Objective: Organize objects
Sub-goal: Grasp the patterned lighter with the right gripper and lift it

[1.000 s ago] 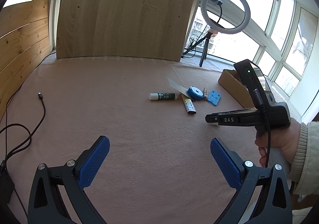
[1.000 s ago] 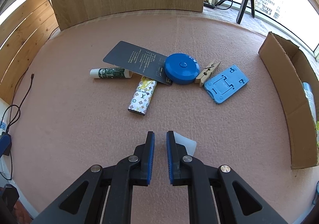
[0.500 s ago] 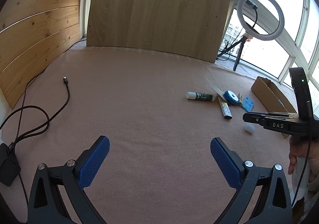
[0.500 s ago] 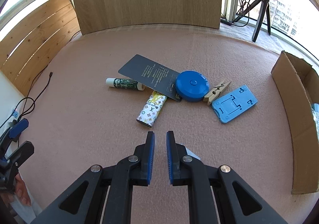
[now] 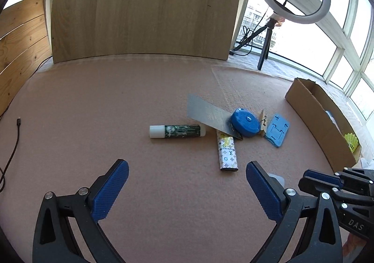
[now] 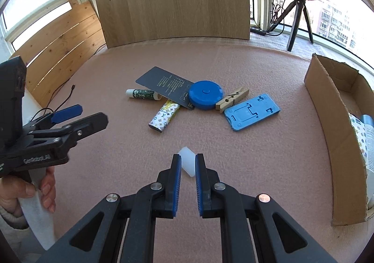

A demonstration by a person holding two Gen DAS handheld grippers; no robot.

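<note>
Pink felt-like mat (image 6: 116, 146) on a glazed balcony, wooden board standing at the back. In the right wrist view, left to right: left gripper (image 6: 86, 114) at 9 o'clock, jaws spread wide, holding nothing. Centre clutter: white-capped green glue stick (image 6: 142, 94), dark grey printed card (image 6: 163, 86) lying over it, patterned white rectangular case (image 6: 164, 117), round blue tape measure (image 6: 205, 95), wooden clothespin (image 6: 232, 99), blue plastic phone stand (image 6: 252, 114). Brown cardboard box (image 6: 327, 122) at 3 o'clock. Right gripper (image 6: 188, 166) at 6 o'clock, blue pads nearly closed around a small translucent white cap (image 6: 187, 161); actual contact hard to tell. Cap sits between its fingertips, so right is nearer; box lies at 2–3 o'clock from it, likely drop target.
</note>
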